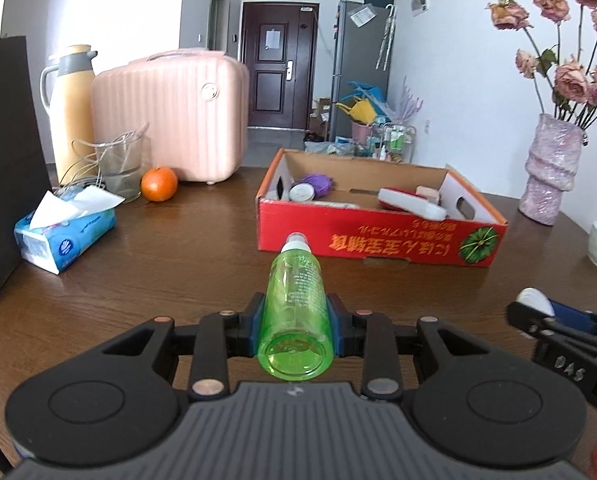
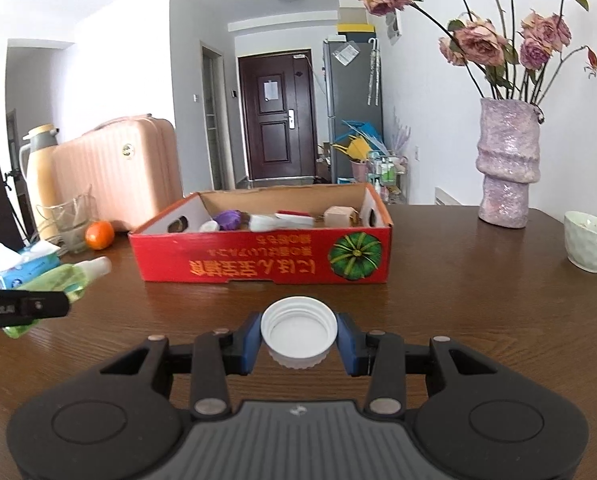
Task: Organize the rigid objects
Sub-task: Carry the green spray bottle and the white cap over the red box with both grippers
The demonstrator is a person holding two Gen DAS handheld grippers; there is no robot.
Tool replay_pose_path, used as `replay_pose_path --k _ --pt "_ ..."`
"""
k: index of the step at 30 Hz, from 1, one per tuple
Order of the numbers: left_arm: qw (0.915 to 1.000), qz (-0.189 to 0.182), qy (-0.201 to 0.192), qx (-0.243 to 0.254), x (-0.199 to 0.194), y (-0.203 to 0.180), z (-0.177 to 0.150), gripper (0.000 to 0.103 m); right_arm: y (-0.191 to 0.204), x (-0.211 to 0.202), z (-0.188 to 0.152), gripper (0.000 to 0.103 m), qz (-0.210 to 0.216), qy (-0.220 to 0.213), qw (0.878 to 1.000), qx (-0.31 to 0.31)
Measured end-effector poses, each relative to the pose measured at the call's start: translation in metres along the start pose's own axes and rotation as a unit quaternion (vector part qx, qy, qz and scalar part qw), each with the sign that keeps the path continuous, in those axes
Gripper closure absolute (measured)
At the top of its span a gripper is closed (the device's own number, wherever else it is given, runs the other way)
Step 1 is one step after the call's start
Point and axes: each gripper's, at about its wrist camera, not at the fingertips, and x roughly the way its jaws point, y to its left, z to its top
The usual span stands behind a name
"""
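My left gripper (image 1: 296, 326) is shut on a clear green spray bottle (image 1: 296, 300), which lies along the fingers with its white nozzle pointing away toward the red cardboard box (image 1: 378, 240). My right gripper (image 2: 300, 338) is shut on a white screw cap (image 2: 299, 330), open side facing the camera, above the table in front of the same box (image 2: 258, 256). The box holds several small items, among them a purple ball (image 2: 228, 220) and a white case (image 1: 412, 202). In the right wrist view the green bottle (image 2: 54, 284) and the left gripper's finger (image 2: 22, 306) show at the left edge.
On the brown wooden table (image 1: 178, 256) stand a tissue pack (image 1: 64, 236), an orange (image 1: 159, 184), a glass with wires (image 1: 118, 168), a thermos (image 1: 72, 108), a pink suitcase (image 1: 170, 112), a black bag (image 1: 6, 160), a pink vase with dried roses (image 2: 506, 168) and a pale cup (image 2: 588, 240).
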Motion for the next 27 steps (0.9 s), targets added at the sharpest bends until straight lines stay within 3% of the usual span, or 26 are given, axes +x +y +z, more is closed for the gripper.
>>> replay_pose_path --k 11,27 --pt "0.9996 -0.008 -0.027 0.003 -0.007 -0.015 0.028 0.071 0.009 -0.001 0.024 0.064 0.011 -0.019 1.0 -0.007" --pt "0.9989 -0.022 -0.041 -0.006 0.021 -0.037 0.06 0.071 0.01 0.029 0.059 0.064 0.001 -0.045 0.999 -0.01"
